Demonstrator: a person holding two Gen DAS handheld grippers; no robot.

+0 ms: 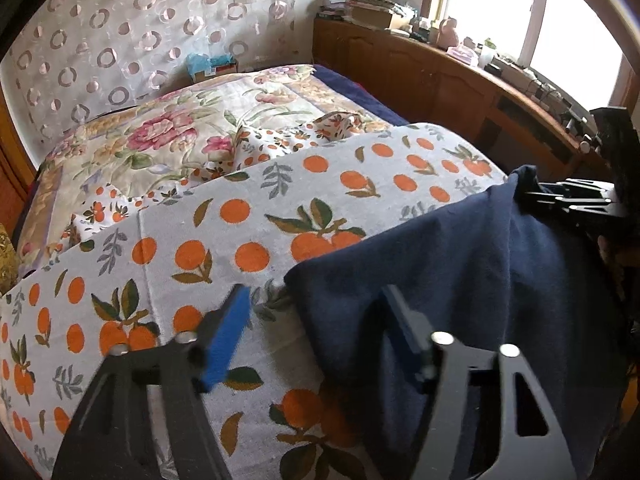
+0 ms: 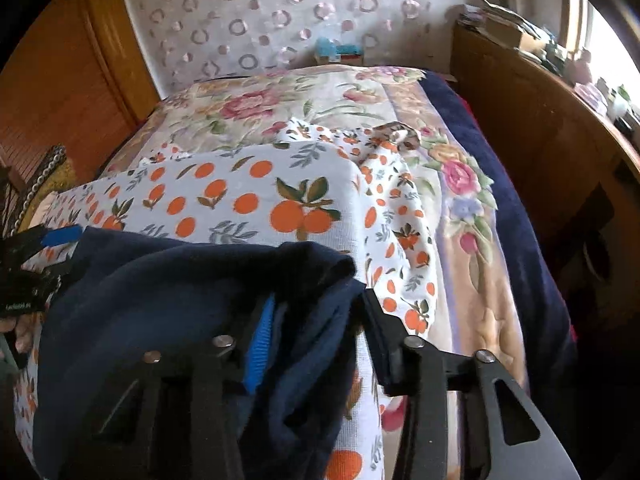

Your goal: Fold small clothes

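Navy knit, a small garment [image 1: 460,280], lies on the orange-print towel [image 1: 240,216] that covers the near end of the bed [image 1: 168,136], toward the towel's right edge.

On the left, the left gripper [image 1: 316,328] hangs with its fingers spread wide, empty: the blue-padded finger sits over bare towel just beside the garment's left edge, the other finger over the navy cloth. Before it takes hold, that edge should sit well between the pads, so the bite catches every layer and not the towel beneath.

On the right, the right gripper [image 2: 316,312] has a bunched fold of the garment [image 2: 168,292] between its fingers. The fingers look only partly closed, and whether they truly pinch the cloth I cannot tell.

My judgement: the fold is just being set up. Both corners should be gripped firmly at matching height, the cloth lifted enough to hang smooth, then laid over so the edges meet. The risk is the towel dragging along with it.
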